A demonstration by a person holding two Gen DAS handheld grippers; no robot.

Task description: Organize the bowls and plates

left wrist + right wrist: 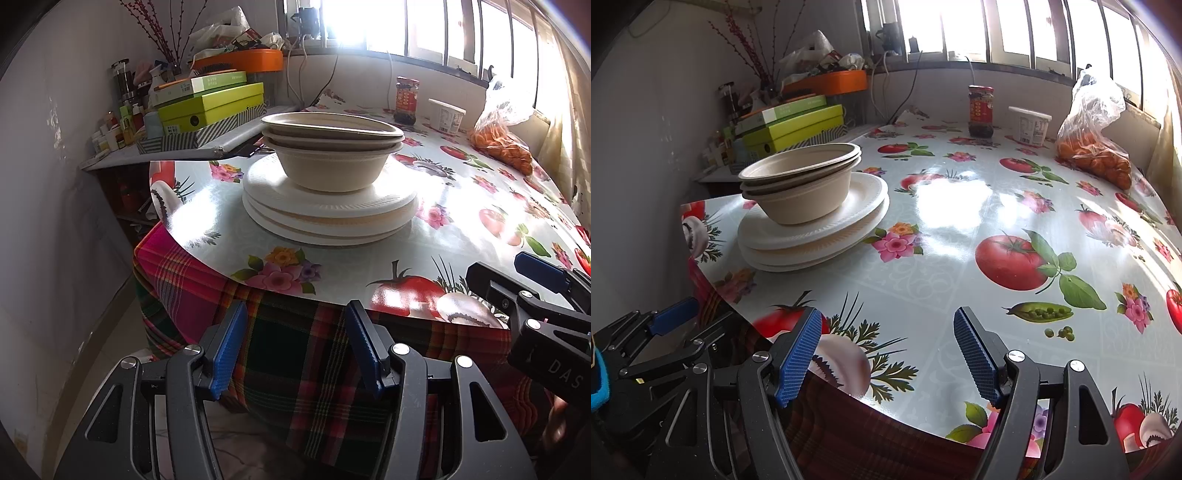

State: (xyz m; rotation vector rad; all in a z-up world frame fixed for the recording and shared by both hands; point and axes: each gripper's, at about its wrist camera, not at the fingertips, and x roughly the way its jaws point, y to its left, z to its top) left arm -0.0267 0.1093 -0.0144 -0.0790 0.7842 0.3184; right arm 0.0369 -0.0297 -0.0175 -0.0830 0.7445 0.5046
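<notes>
A: How should the step be handled?
B: Both jaws stand apart with nothing between them, on the left hand-held gripper and the right hand-held gripper alike. The nested bowls should be lifted by the rim, steadily.
A: And contents?
B: The bowls appear empty, resting on stacked plates on the desk; the far bag holds oranges.
</notes>
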